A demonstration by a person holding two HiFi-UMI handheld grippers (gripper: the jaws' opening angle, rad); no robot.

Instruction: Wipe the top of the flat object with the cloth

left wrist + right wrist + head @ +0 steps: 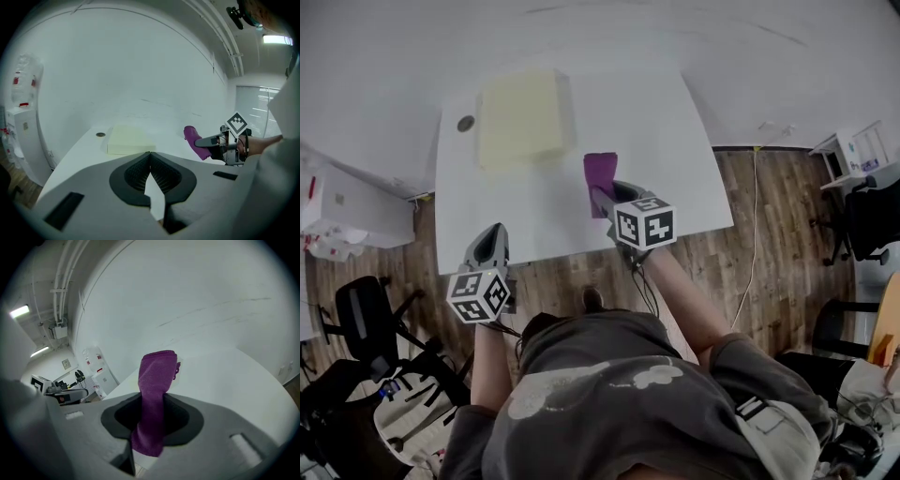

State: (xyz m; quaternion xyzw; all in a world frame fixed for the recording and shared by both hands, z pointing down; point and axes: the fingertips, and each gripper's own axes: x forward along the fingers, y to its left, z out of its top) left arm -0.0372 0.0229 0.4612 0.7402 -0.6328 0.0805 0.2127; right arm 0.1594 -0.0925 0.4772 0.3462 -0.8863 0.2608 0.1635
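A pale yellow flat block (523, 117) lies on the white table (675, 141) toward its far left; the left gripper view shows the flat block (129, 139) too. A purple cloth (600, 172) hangs folded in my right gripper (605, 194), which is shut on it over the table's middle, to the right of and nearer than the block. In the right gripper view the cloth (154, 399) stands up between the jaws. My left gripper (492, 236) is shut and holds nothing, at the table's near edge, left of the right one. From the left gripper view the cloth (197, 141) shows at right.
A small round dark grommet (466, 123) sits in the table left of the block. White cabinets (347, 211) stand at left, office chairs (366, 323) at lower left and right. A cable (754, 234) runs across the wood floor on the right.
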